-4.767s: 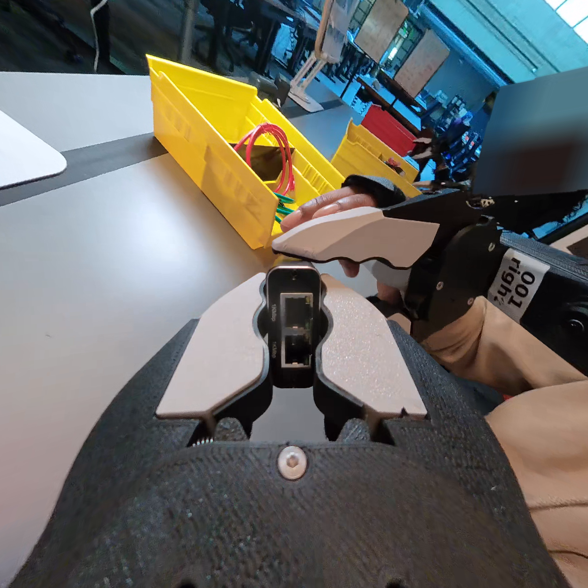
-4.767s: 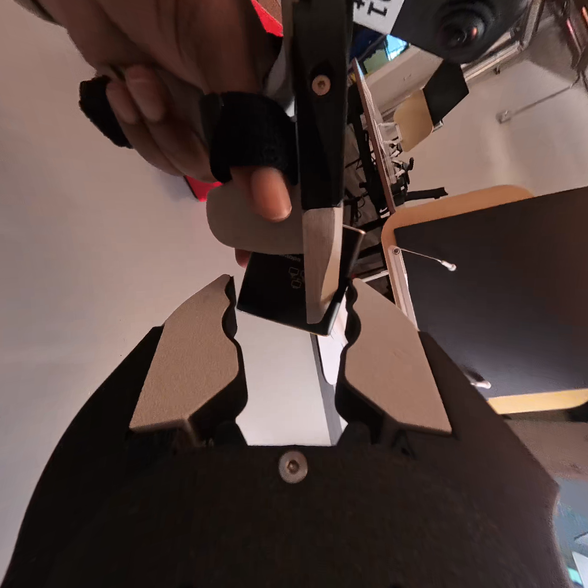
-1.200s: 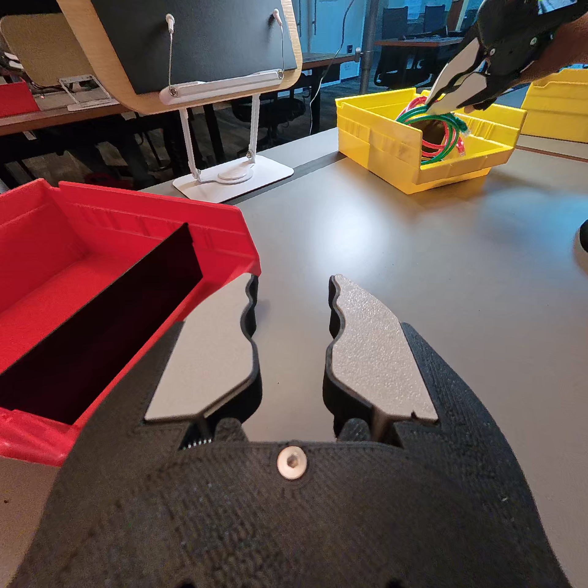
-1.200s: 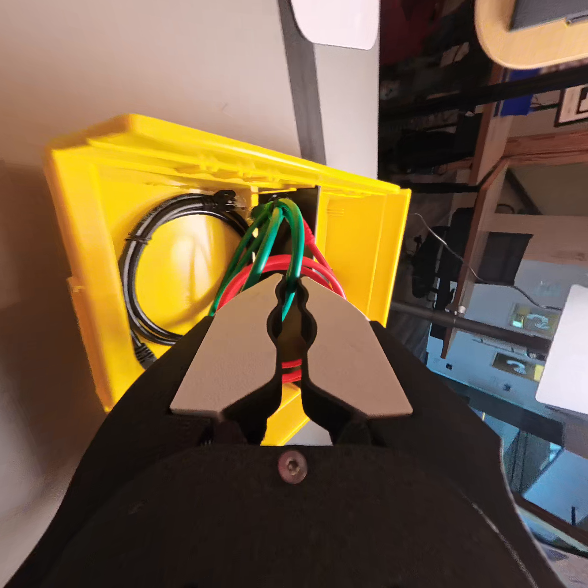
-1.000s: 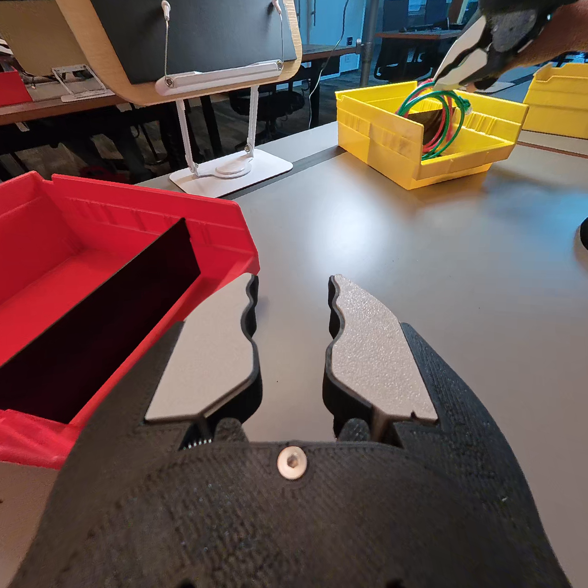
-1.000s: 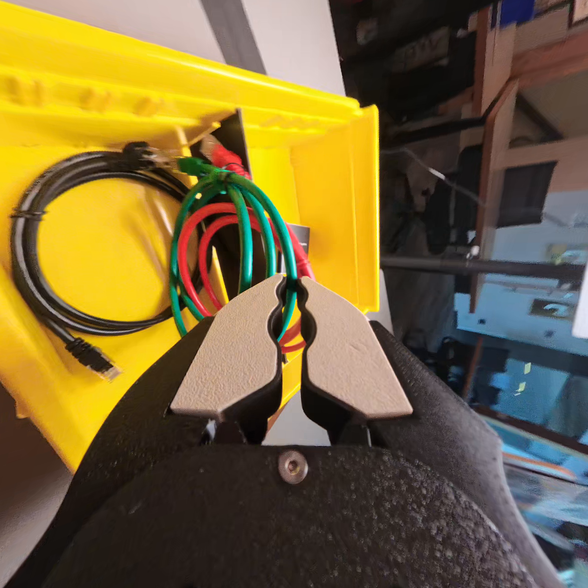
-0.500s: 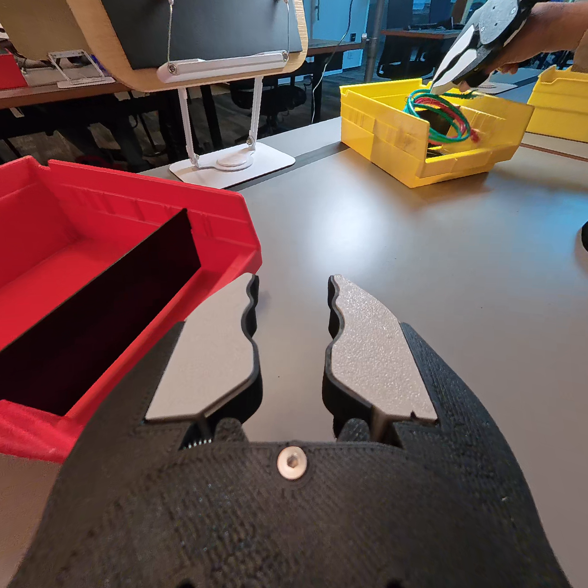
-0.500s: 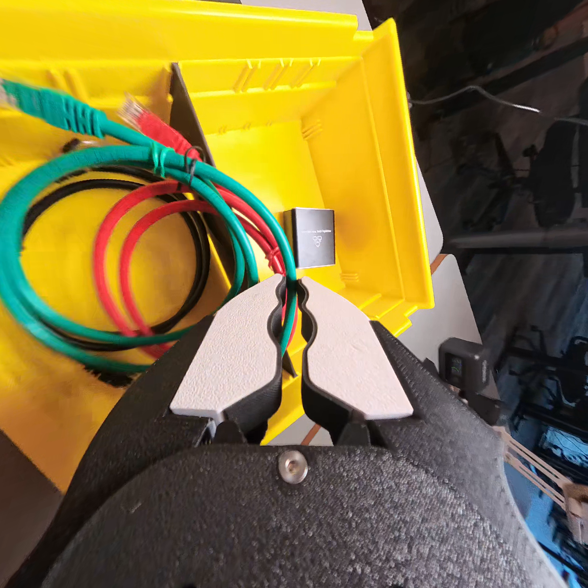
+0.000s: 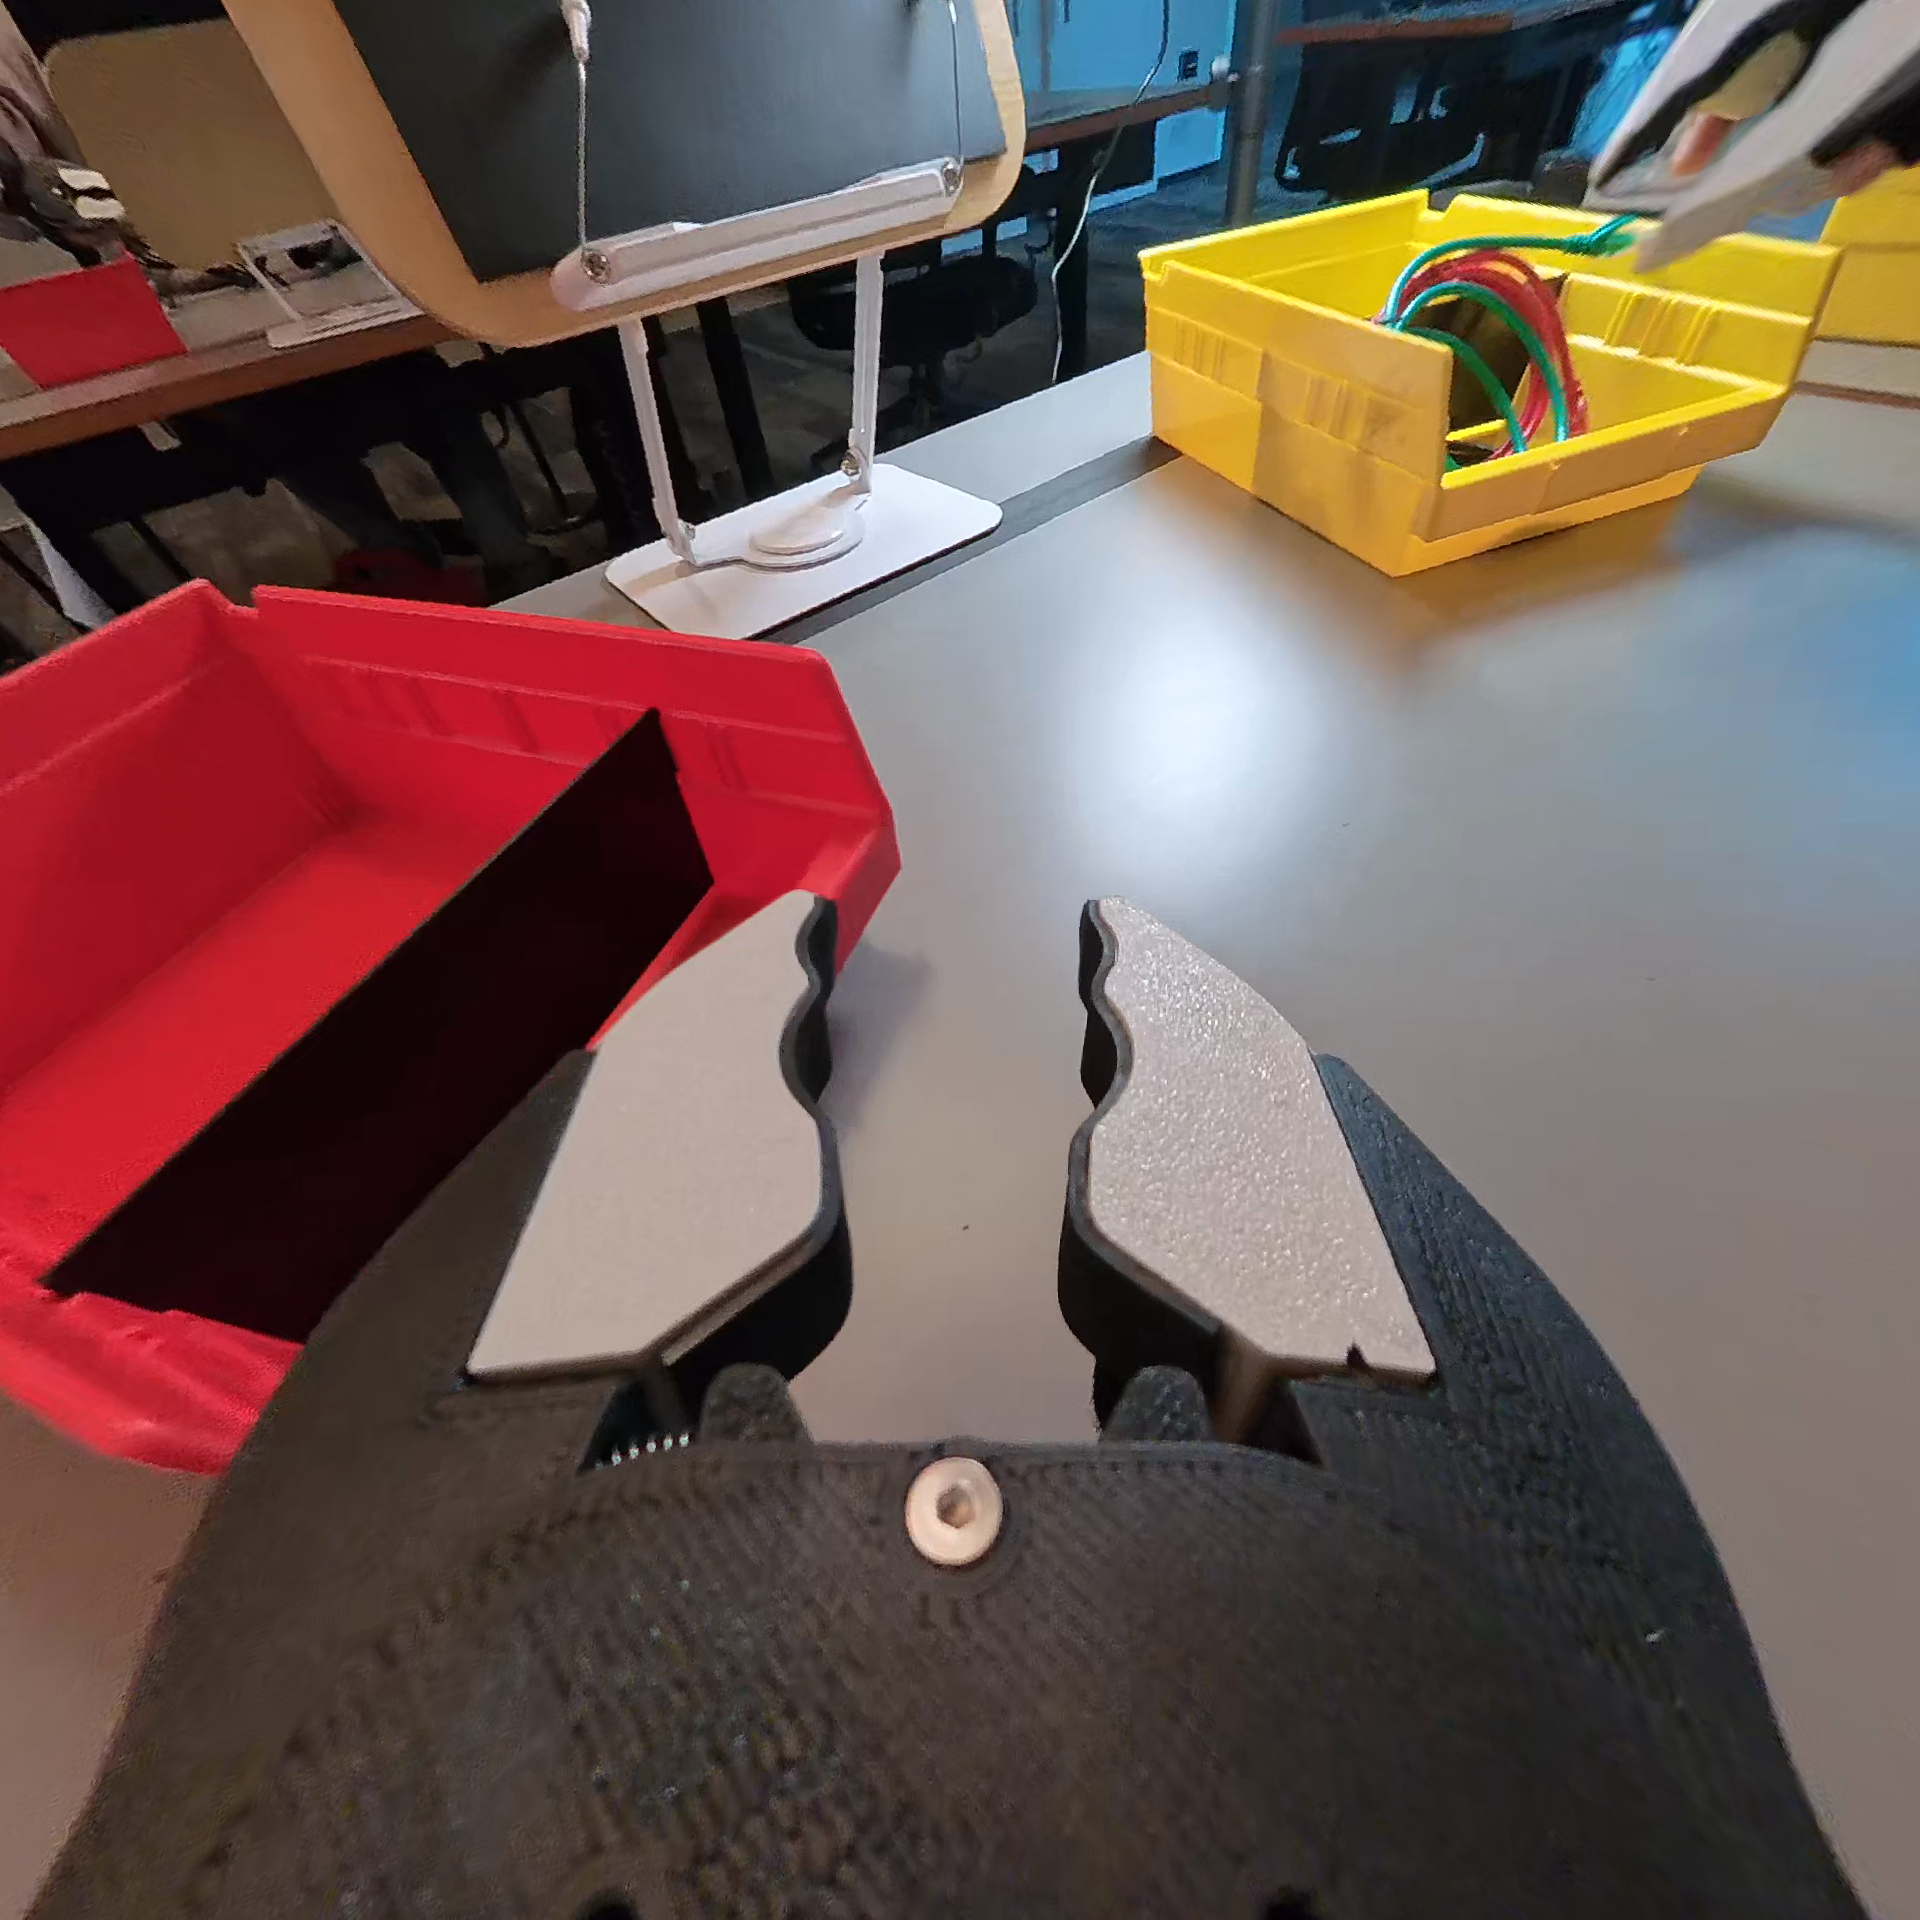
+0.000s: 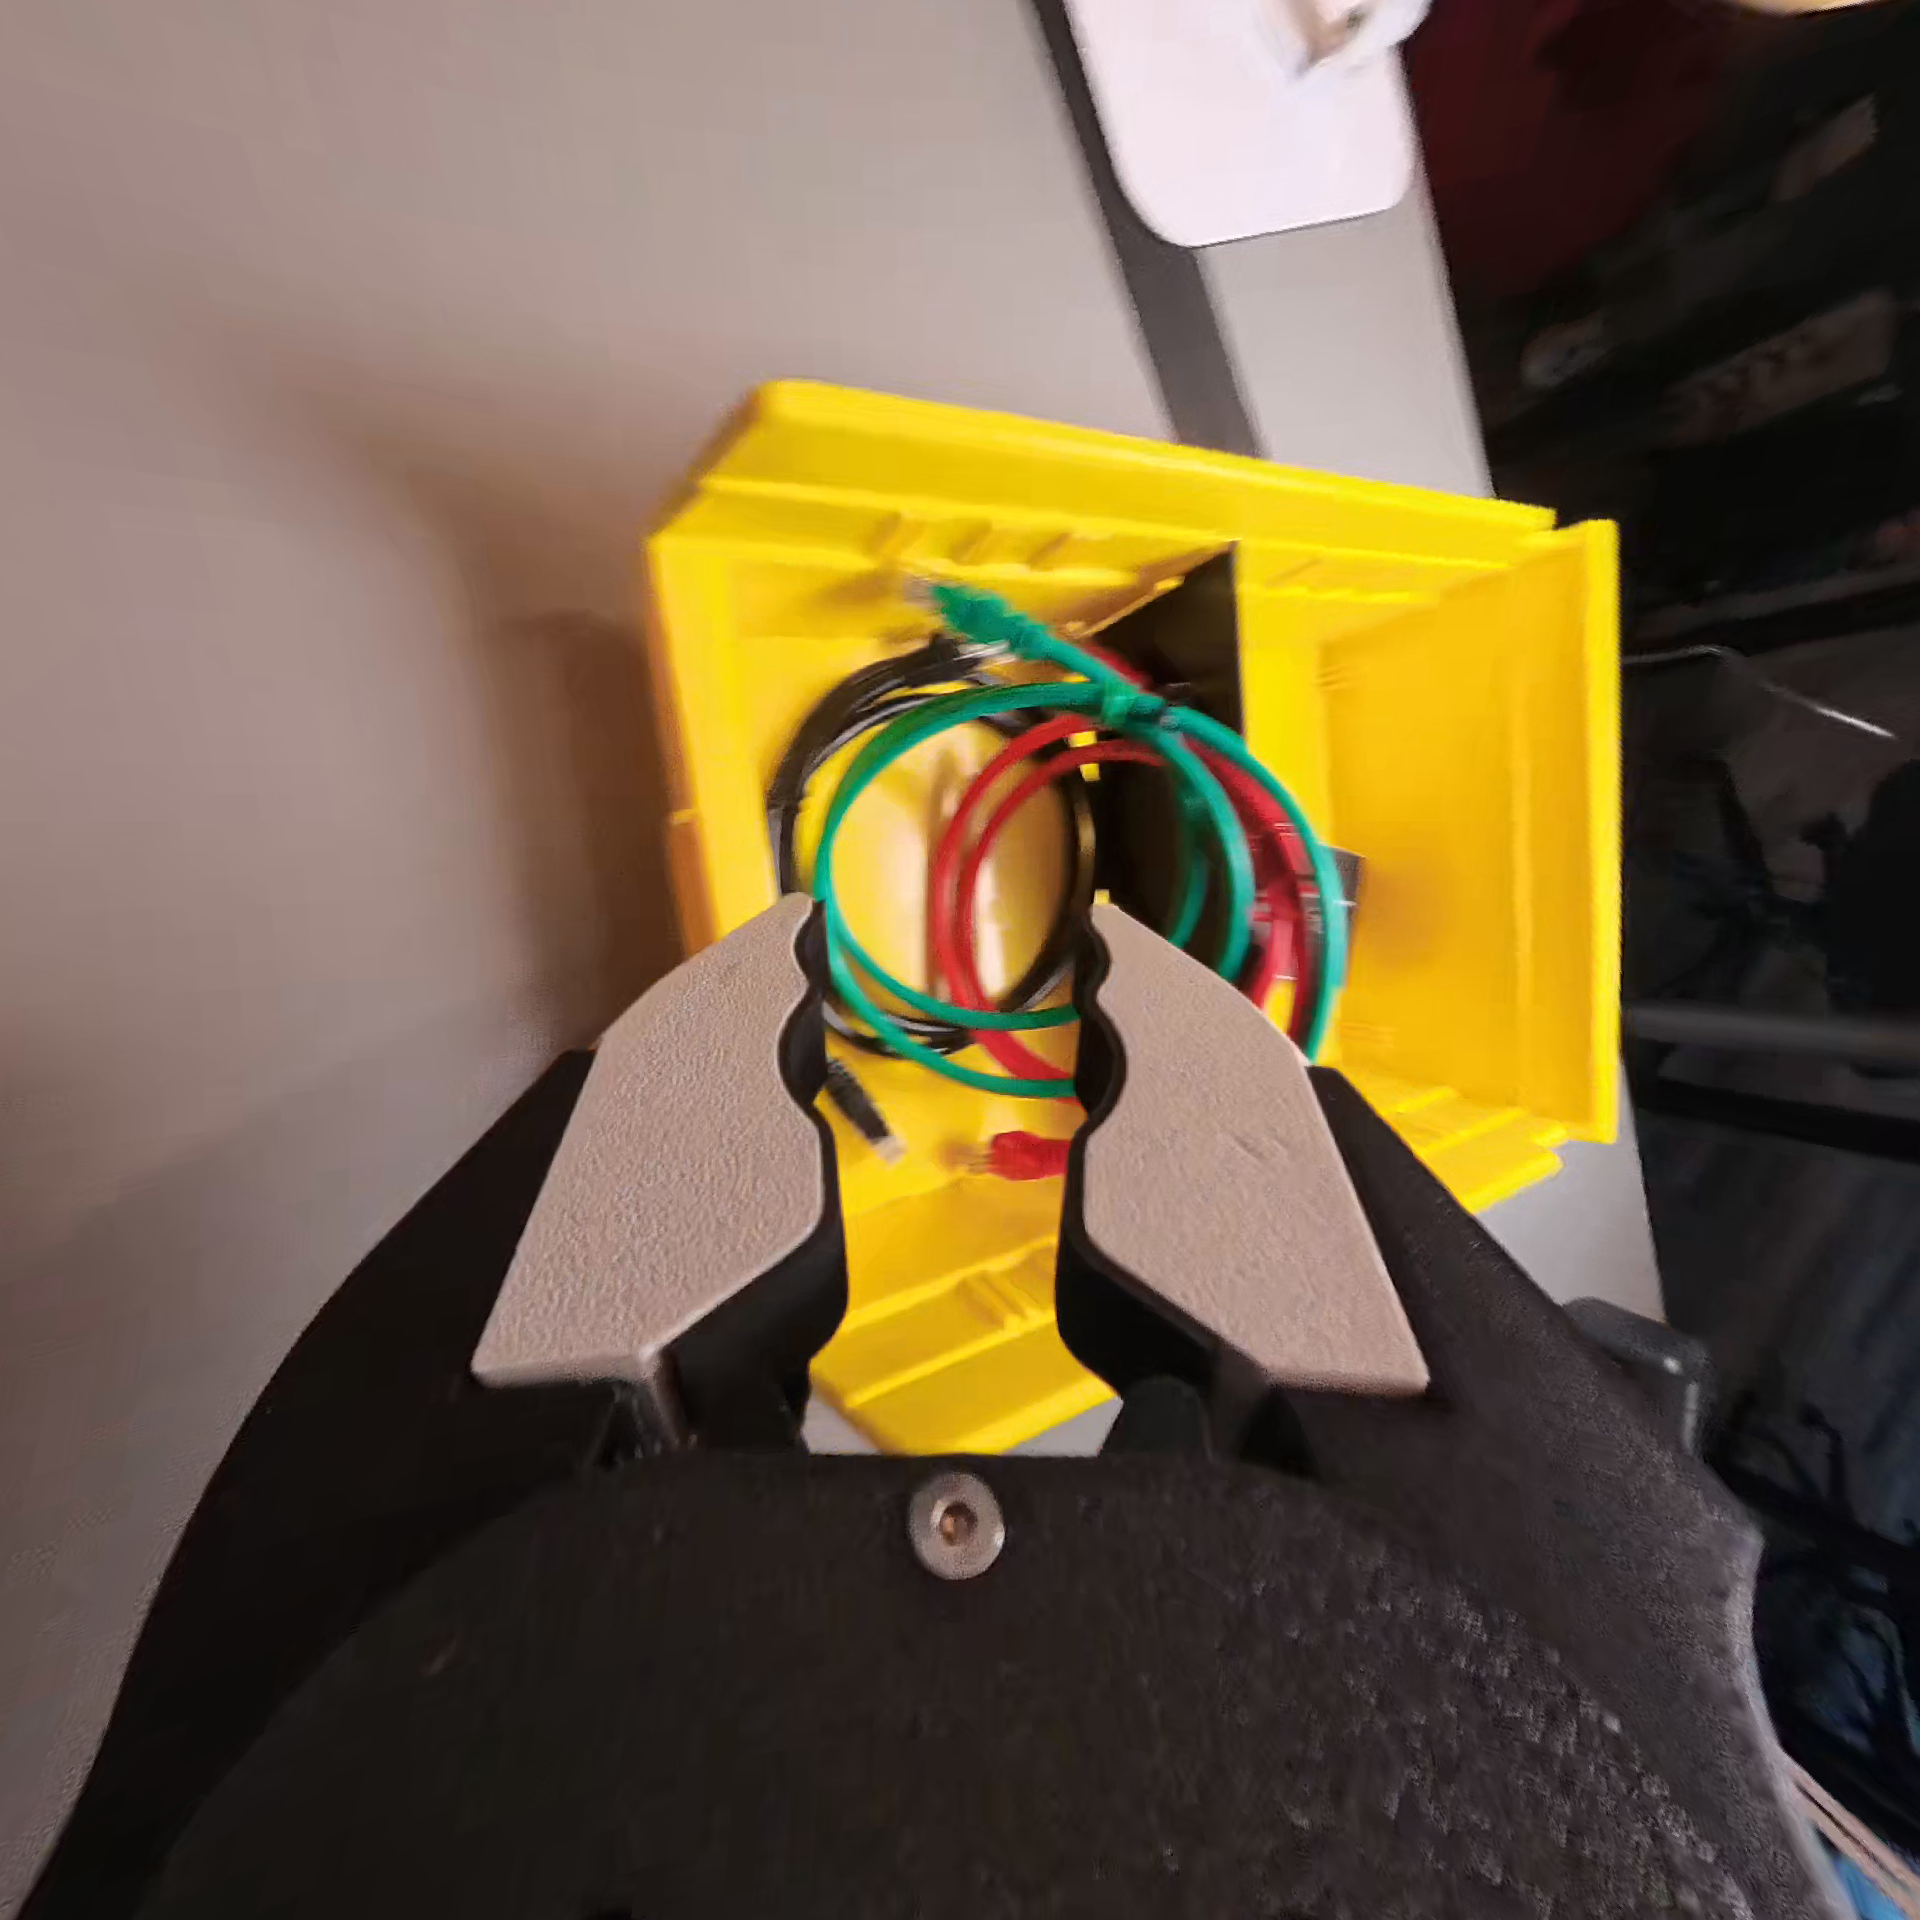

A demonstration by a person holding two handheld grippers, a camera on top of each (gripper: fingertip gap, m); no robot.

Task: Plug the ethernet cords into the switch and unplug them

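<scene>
The right gripper (image 10: 951, 940) hangs with its jaws apart over the yellow bin (image 10: 1455, 831), clear of the green cord (image 10: 1049, 707), which lies looped with the red cord (image 10: 997, 831) and black cord (image 10: 800, 769) across the divider; the switch is mostly hidden behind the coils; half a second ago those jaws pinched the green loop, now let go. The left gripper (image 9: 951, 1023) waits spread and empty beside the red bin (image 9: 312, 831), as before. Judged best: grip near a plug, not mid-loop, lest the tied coils drag the others out.
</scene>
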